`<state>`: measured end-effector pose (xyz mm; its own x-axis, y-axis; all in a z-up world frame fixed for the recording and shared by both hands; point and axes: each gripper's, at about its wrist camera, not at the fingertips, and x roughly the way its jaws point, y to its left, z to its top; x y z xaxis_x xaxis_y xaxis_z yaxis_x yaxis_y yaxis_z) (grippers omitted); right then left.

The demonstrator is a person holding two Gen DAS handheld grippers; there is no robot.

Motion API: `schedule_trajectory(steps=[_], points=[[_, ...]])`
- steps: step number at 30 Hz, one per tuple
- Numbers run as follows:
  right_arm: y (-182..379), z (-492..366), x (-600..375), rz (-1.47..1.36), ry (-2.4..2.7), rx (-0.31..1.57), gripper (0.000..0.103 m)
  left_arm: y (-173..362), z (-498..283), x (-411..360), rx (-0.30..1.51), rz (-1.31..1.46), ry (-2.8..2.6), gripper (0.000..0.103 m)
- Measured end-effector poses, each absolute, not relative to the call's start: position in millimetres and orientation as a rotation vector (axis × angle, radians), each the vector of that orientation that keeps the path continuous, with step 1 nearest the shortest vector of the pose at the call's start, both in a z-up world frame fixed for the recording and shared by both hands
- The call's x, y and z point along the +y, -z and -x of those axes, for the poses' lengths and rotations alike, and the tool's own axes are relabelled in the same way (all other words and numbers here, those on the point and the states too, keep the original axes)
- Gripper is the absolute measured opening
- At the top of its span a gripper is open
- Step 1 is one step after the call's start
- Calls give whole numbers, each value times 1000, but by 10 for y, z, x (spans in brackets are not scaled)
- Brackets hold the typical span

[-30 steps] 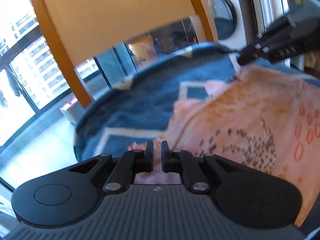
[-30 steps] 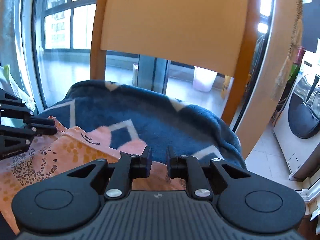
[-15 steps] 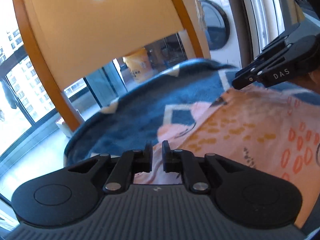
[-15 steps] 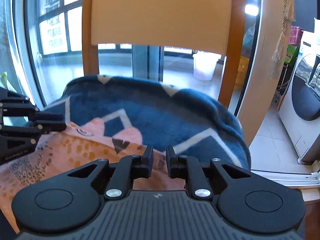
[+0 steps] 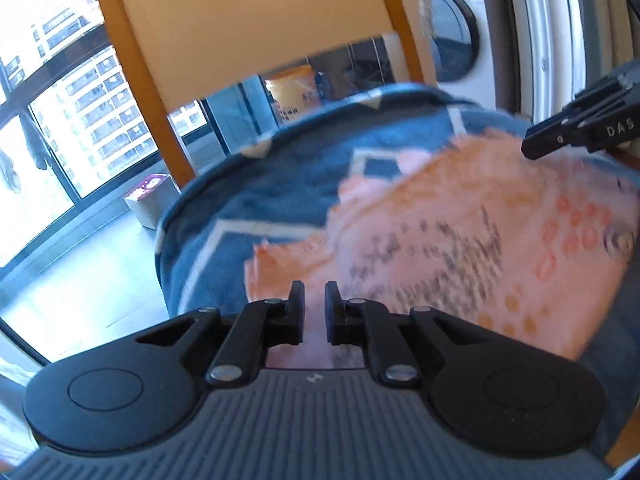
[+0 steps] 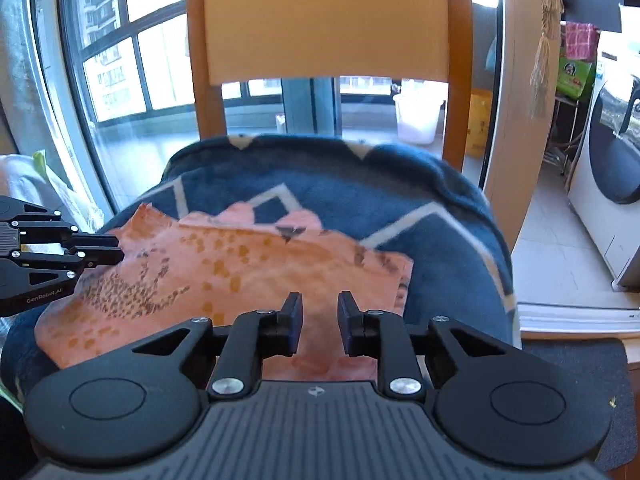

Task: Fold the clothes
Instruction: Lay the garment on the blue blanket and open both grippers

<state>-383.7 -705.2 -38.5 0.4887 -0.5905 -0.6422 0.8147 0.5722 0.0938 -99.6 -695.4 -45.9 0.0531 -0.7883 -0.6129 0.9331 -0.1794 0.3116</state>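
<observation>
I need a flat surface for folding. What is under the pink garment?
A blue blanket on a wooden chair lies under the pink garment. The seat itself is hidden.

We see a wooden chair [image 6: 324, 24] with an orange-framed backrest carrying everything. A dark blue fleece blanket [image 6: 436, 216] with pale geometric lines covers its seat and drapes over the edges. Directly on the blanket lies 1 pink patterned garment [image 6: 224, 272], spread roughly flat, its edges uneven.

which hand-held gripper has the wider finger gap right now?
The right hand-held gripper: its own camera shows a clearly wider gap over the pink cloth. The left hand-held gripper is narrower.
</observation>
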Motion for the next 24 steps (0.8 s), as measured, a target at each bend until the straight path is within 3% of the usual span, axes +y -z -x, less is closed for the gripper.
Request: schedule_trajectory(steps=[3, 8, 22, 24], points=[[480, 3870, -6921, -427, 898, 618, 24, 602, 1022, -6851, 170, -874, 1521, 9], [357, 4040, -6519, -435, 946, 515, 25, 363, 1015, -6489, 173, -775, 1489, 9], [502, 4105, -6009, -437, 984, 571, 25, 508, 1213, -6141, 273, -835, 1507, 5], [468, 4107, -5976, -461, 995, 583, 29, 467, 1198, -6088, 303, -817, 1488, 5]])
